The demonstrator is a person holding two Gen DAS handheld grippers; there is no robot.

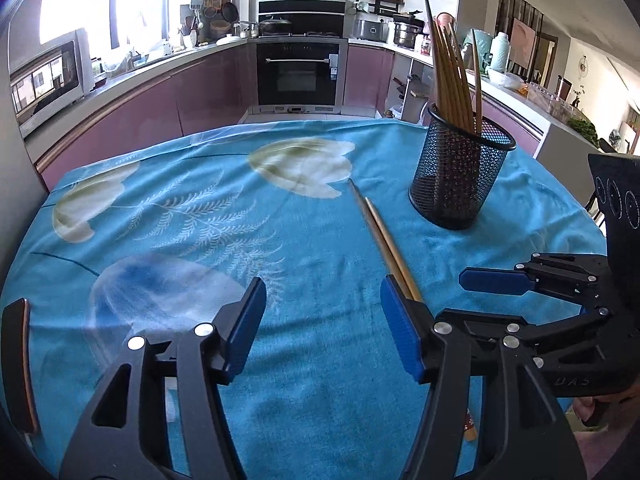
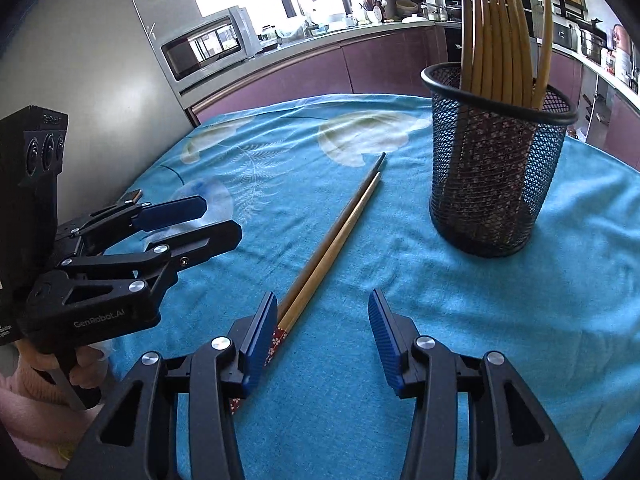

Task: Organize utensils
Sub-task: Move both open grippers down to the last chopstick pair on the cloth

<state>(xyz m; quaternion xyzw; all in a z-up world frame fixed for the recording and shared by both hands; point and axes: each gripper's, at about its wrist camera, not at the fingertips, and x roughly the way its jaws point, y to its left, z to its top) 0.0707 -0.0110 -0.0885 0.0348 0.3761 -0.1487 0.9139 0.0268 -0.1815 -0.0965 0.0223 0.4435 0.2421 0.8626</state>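
Now, through the left wrist view, the left gripper (image 1: 322, 322) is hovering with jaws apart and nothing between them; the chopstick pair (image 1: 385, 242) is lying just outside its right finger, long axis running ahead toward the mesh holder (image 1: 460, 176). Through the right wrist view, the right gripper (image 2: 322, 338) is gaping empty too, the pair's patterned ends sitting beside its left finger, so it is looking nearer.

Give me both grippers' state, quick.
Left gripper: open, holding nothing.
Right gripper: open, empty; chopsticks lie beside its left pad.
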